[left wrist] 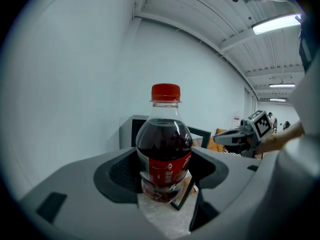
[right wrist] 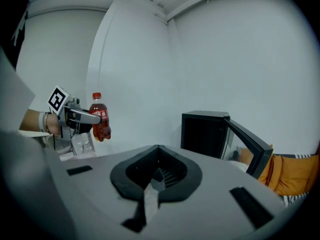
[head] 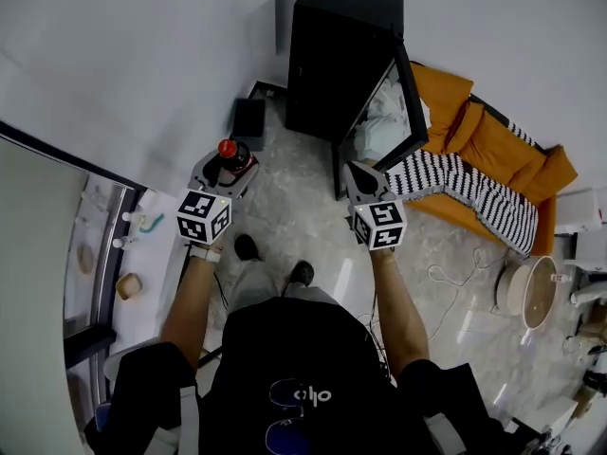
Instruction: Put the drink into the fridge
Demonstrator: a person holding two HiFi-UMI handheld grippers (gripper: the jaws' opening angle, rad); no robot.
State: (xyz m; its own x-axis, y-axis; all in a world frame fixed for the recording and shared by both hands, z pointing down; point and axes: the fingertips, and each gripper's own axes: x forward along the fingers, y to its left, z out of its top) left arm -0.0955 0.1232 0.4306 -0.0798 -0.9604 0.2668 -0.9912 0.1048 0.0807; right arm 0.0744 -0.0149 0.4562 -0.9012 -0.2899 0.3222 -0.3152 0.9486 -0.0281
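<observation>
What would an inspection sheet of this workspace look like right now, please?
Surface: pale marbled floor.
Job's things: cola bottle, red cap on, upright; black fridge, its door open.
Clutter: small black box beside the fridge; round white object at right, unclear what.
Grippers: left gripper shut on the cola bottle; right gripper shut, empty.
Cables: white cable looped on the floor at right.
Surroundings: white walls; orange sofa with striped blanket beside the fridge.
</observation>
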